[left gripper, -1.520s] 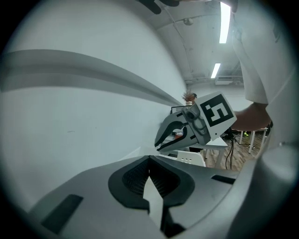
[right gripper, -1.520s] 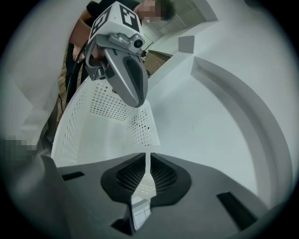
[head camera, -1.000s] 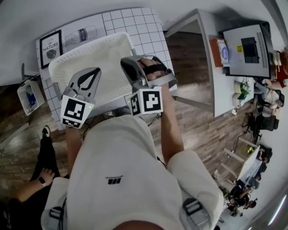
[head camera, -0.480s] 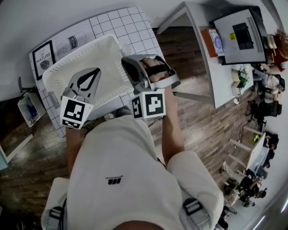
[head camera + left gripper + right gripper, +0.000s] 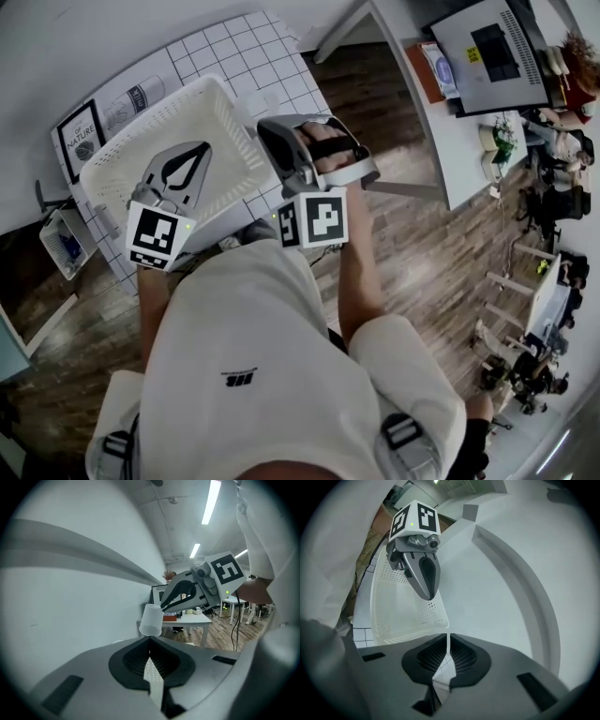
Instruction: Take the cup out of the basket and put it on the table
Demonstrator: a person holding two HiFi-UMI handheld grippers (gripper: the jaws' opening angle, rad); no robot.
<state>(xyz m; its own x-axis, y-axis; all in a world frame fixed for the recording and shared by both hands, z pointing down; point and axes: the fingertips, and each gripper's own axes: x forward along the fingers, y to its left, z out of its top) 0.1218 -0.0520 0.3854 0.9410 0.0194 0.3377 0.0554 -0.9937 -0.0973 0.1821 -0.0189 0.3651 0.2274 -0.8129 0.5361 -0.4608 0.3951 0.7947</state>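
Note:
A white cup [image 5: 151,619] hangs in the air at the tip of my right gripper [image 5: 162,608], seen in the left gripper view just past my left jaws. In the right gripper view my right gripper [image 5: 449,634] shows only a thin slit, and the cup is hidden under the jaws. In the head view that gripper [image 5: 265,127] is over the gridded table [image 5: 234,47], just right of the white perforated basket [image 5: 141,150]. My left gripper [image 5: 202,147] hovers shut over the basket with nothing in it. The basket [image 5: 393,616] looks empty.
A framed print [image 5: 80,141] and a drawn carton [image 5: 136,94] lie on the table behind the basket, next to a white wall. A small white bin [image 5: 64,242] stands on the wooden floor at the left. A desk with a monitor [image 5: 487,52] stands at the right.
The right gripper's tip has come from above the basket's inside to just outside its right rim. The whole scene has slid left in the head view. The left gripper stays over the basket.

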